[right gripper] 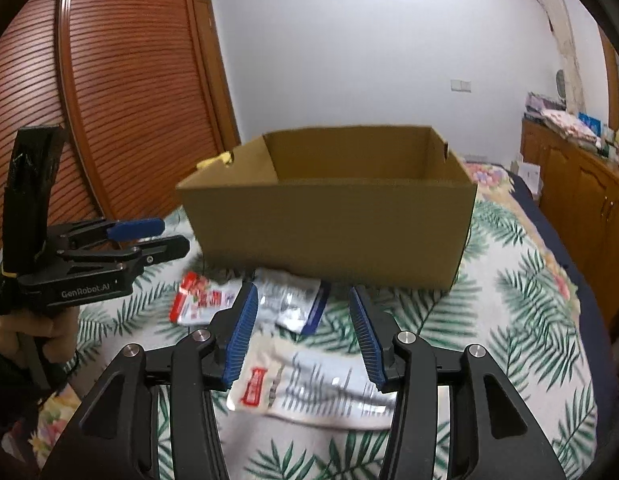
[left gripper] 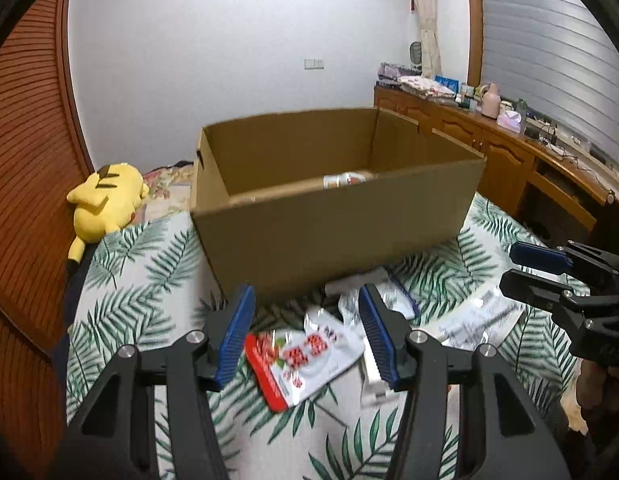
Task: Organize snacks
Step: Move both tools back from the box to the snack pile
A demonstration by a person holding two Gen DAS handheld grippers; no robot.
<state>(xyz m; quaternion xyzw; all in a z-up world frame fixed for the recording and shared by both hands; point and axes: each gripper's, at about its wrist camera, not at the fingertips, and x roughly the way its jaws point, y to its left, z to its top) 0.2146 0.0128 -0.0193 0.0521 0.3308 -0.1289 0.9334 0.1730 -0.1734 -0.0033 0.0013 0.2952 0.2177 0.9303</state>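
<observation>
Leaf-print bedspread (left gripper: 141,280) holds red-white snack packet (left gripper: 305,364).

Bed with palm-leaf cover (left gripper: 141,280), open cardboard box (left gripper: 333,232), red-and-white snack packet (left gripper: 305,360), silver-blue packet (right gripper: 293,304), white printed pouch (right gripper: 317,388), yellow plush (left gripper: 105,200)

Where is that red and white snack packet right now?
In the left wrist view, the red packet lies on the leaf-print bedspread, just before the box, below the open left gripper.

Yellow plush toy (left gripper: 105,204) lies on the leaf-print bedspread (left gripper: 125,280) (beside the louvered wardrobe (left gripper: 25,184)).
</observation>
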